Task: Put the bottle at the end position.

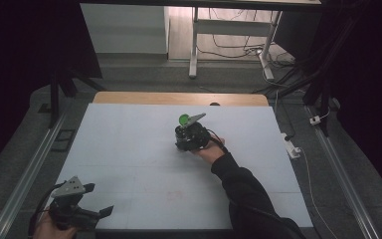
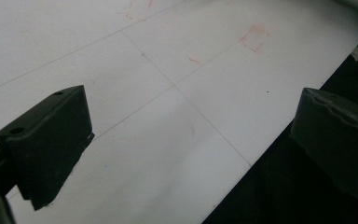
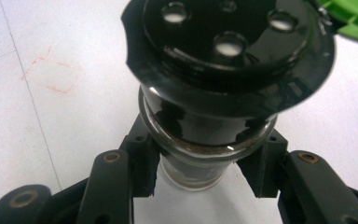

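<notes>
My right gripper (image 1: 191, 135) sits mid-table, a little right of centre, held by a hand in a dark sleeve. Its jaws are shut on the glass neck of a small shaker jar (image 3: 193, 173). The jar has a black perforated lid (image 3: 228, 56), and a green flip cap (image 3: 349, 18) hangs open at its far side. From above, the green cap (image 1: 184, 119) shows just beyond the gripper. My left gripper (image 1: 98, 199) rests at the table's near left corner, jaws wide apart. Nothing lies between its fingers (image 2: 46, 144), which hang over the front edge of the white sheet (image 2: 168, 130).
The white sheet (image 1: 129, 149) covers the table, with a wooden strip (image 1: 179, 98) at its far edge. Faint red pen marks (image 2: 254, 38) and thin lines cross the sheet. A power strip (image 1: 292, 148) lies on the floor to the right. Desk legs (image 1: 194, 50) stand beyond.
</notes>
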The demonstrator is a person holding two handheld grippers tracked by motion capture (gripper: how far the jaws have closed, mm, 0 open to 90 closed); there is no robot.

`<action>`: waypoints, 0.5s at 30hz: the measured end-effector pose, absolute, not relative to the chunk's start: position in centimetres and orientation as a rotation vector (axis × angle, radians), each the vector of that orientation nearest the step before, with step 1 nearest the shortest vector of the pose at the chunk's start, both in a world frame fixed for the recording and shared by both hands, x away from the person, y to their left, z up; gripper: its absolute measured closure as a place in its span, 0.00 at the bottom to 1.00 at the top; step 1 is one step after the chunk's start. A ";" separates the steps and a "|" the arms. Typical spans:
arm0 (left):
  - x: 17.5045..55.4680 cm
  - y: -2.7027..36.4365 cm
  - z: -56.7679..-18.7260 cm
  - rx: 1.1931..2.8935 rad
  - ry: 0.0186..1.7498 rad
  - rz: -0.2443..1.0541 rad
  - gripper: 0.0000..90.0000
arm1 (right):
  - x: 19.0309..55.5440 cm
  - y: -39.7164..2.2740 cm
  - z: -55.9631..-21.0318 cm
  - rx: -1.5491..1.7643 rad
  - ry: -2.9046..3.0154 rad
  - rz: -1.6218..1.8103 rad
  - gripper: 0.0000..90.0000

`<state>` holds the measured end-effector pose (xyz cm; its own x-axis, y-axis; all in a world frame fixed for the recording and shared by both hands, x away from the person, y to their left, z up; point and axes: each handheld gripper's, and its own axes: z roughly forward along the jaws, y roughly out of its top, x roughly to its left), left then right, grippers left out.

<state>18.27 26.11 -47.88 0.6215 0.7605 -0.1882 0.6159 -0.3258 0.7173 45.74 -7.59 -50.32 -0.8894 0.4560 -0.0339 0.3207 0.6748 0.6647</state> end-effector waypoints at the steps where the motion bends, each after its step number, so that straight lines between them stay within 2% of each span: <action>1: 18.3 26.1 -47.9 2.051 1.078 0.232 0.00 | 45.7 -7.6 -50.3 0.629 2.691 1.013 0.59; 10: 18.3 26.1 -47.9 2.051 1.076 0.230 0.00 | 45.6 -7.6 -50.3 0.656 2.693 1.005 0.57; 15: 18.3 26.1 -47.9 2.051 1.076 0.230 0.00 | 45.5 -7.6 -50.0 0.656 2.681 1.033 0.51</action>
